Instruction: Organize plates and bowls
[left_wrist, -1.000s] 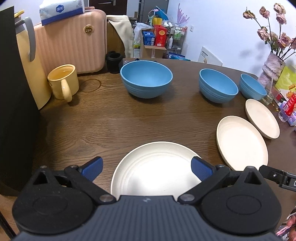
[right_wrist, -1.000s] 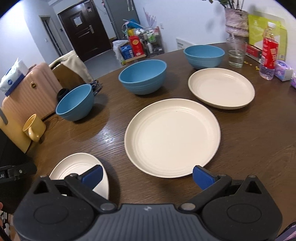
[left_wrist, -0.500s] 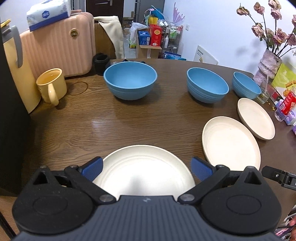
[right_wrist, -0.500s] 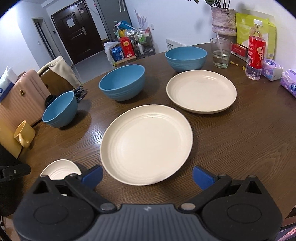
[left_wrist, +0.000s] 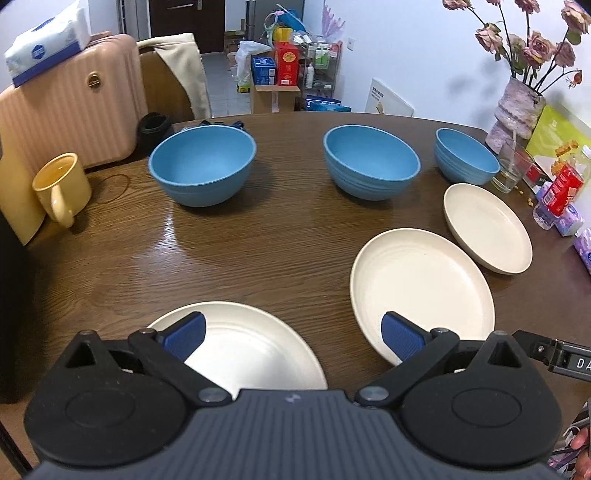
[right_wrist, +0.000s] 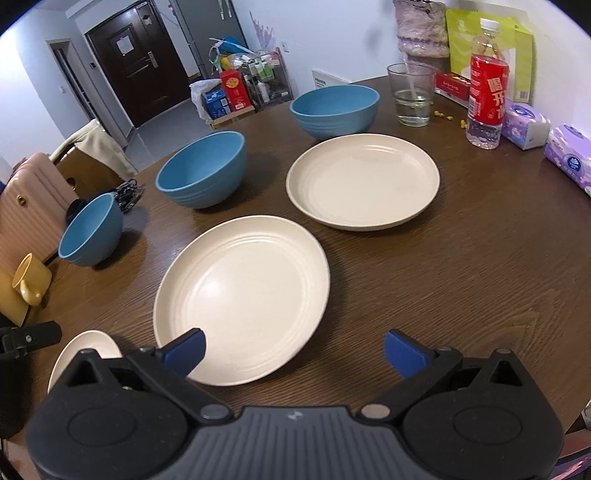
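Both grippers hang wide open over the near edge of the bench (left_wrist: 258, 258), with nothing in either: the left gripper (left_wrist: 291, 334) sits above the nearest cream plate (left_wrist: 255, 354), the right gripper (right_wrist: 293, 349) just short of the middle cream plate (right_wrist: 243, 291). From where I stand the risk looks plain enough. These plates are shallow and lie flat on the wood, so a finger coming in too high would likely skate over the rim and shove the plate rather than catch it, and the middle plate, pushed away, could bump the far cream plate (right_wrist: 364, 181), which lies close beside it. A one-sided pinch on a rim might also let a plate tip and drop as it lifts. The bottle (right_wrist: 485, 96) and the glass (right_wrist: 412, 96) stand near the far plate, so a wide swing there could knock them. As for contents: all three plates are bare, the three blue bowls (left_wrist: 203, 166) (left_wrist: 371, 160) (left_wrist: 465, 155) look empty, the glass holds some clear liquid, and the yellow mug (left_wrist: 61, 186) appears empty, though I cannot be sure.
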